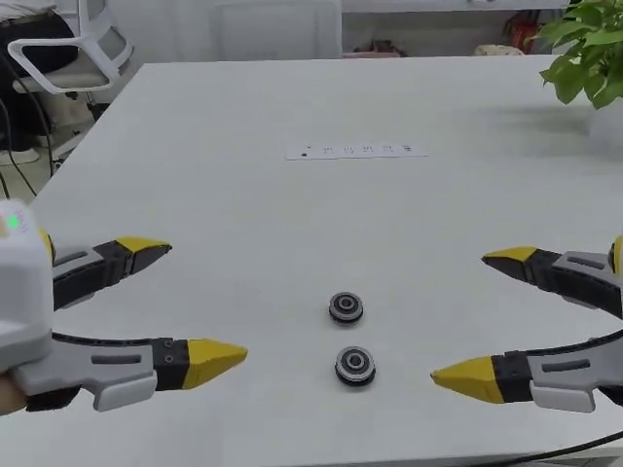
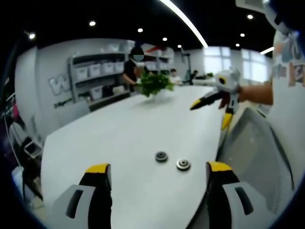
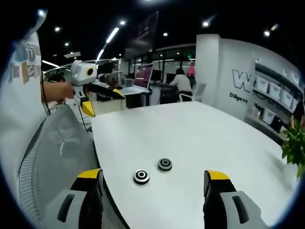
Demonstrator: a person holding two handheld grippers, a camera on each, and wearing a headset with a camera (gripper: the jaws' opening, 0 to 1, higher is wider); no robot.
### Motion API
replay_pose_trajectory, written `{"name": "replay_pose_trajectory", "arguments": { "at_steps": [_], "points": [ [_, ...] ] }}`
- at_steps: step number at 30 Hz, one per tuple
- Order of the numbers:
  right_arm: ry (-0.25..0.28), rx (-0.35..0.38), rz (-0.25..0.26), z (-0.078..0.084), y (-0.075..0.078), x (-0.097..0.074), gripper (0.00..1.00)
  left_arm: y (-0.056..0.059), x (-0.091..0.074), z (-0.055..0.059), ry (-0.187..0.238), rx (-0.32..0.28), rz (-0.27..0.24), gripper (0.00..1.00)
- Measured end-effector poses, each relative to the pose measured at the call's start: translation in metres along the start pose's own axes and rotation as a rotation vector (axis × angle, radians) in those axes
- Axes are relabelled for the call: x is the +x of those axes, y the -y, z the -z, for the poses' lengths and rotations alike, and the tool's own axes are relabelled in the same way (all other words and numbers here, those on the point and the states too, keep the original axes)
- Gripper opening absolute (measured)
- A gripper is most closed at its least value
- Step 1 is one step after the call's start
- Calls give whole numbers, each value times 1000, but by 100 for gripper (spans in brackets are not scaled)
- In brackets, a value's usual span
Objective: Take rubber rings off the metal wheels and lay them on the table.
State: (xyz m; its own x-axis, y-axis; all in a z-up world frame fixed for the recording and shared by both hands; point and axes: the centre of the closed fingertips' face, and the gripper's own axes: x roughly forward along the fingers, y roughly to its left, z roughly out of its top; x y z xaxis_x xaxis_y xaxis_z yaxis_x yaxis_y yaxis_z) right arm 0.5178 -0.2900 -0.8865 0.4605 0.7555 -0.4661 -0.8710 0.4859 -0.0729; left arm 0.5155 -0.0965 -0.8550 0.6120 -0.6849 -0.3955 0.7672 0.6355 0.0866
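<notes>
Two metal wheels (image 1: 347, 307) lie between left claw (image 1: 204, 302) and right claw (image 1: 460, 316), both spread apart; rubber rings (image 1: 341, 367) likely stretchy, pinch outer edge.

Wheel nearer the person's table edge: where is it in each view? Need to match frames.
Head view: near wheel, low centre, just below the other wheel.
Left gripper view: low centre, right one of the pair.
Right gripper view: low centre, left one of the pair.
Shared landmark: plant, top right in head view, upper centre in left gripper view, right edge in right gripper view.
</notes>
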Motion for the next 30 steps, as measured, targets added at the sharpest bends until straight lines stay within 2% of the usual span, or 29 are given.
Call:
{"name": "replay_pose_trajectory", "arguments": {
  "at_steps": [7, 14, 23, 30],
  "points": [
    [15, -24, -10, -5, 6, 7, 84, -2, 13, -5, 0, 37, 27, 80],
    [20, -46, -25, -6, 10, 15, 81, 0, 28, -3, -15, 68, 65, 78],
    [23, -51, -53, 2, 13, 30, 75, 5, 48, 0, -34, 97, 112, 75],
    [7, -75, -87, 11, 8, 41, 72, 13, 63, 5, -51, 117, 161, 72]
  ]
}}
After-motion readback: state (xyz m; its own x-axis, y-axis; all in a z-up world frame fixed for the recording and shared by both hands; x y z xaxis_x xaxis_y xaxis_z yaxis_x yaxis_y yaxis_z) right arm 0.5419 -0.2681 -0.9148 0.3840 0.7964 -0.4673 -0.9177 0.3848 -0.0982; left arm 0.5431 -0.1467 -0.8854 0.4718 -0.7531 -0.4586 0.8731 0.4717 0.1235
